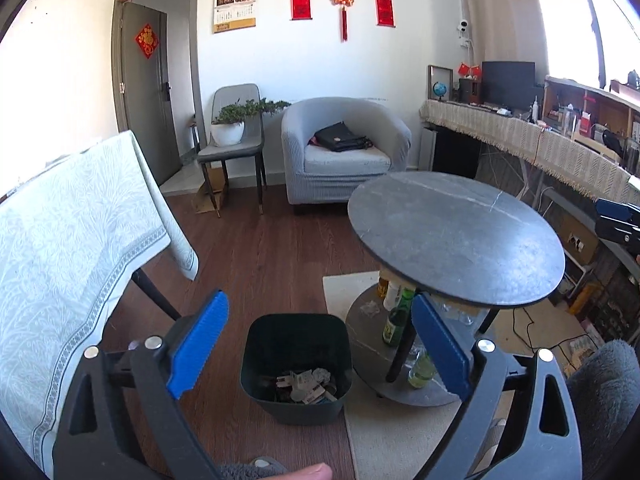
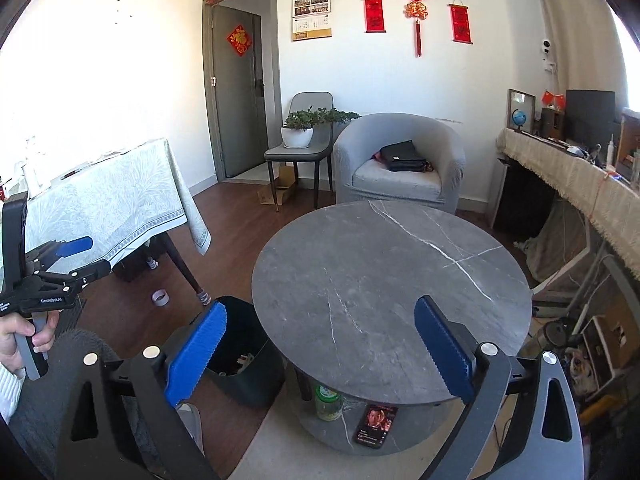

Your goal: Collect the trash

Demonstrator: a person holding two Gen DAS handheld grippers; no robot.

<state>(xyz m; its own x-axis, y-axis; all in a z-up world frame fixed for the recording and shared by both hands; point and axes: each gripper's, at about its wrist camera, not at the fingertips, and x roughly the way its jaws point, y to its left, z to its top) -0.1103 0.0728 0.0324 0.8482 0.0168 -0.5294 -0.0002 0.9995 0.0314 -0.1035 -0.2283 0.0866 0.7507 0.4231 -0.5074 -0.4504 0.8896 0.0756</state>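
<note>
From your left wrist view, the dark bin [image 1: 296,364] sits on the wooden floor [image 1: 256,256] just left of the round grey worktop [image 1: 456,236], and nothing blocks the way down to it. Your left gripper [image 1: 320,348] frames the bin with its blue fingers [image 1: 198,344] spread wide and nothing between them. The bin is open-topped, and crumpled paper and wrappers [image 1: 308,386] lie in a loose heap at its bottom. Right of the bin, on the worktop's lower shelf, stand green bottles [image 1: 396,320] behind a dark leg. A cloth-covered table [image 1: 80,236] hangs over the floor left of the bin, a pale rug [image 1: 384,432] lies under the worktop, and a grey armchair [image 1: 344,152] with a black bag stands beyond by the white wall. From your right wrist view, the bin [image 2: 248,364] shows at the left edge of the worktop [image 2: 392,292], partly hidden behind one blue finger. Your right gripper [image 2: 320,352] hovers over the near edge of the worktop, its fingers [image 2: 444,348] wide apart and empty. The worktop's marbled top is bare; on the shelf below it you see a green-capped jar [image 2: 328,400] and a phone [image 2: 376,426]. Far left of the bin, your left hand [image 2: 16,340] holds the other gripper's handle. A roll of tape [image 2: 161,298] lies on the floor left of the bin.
</note>
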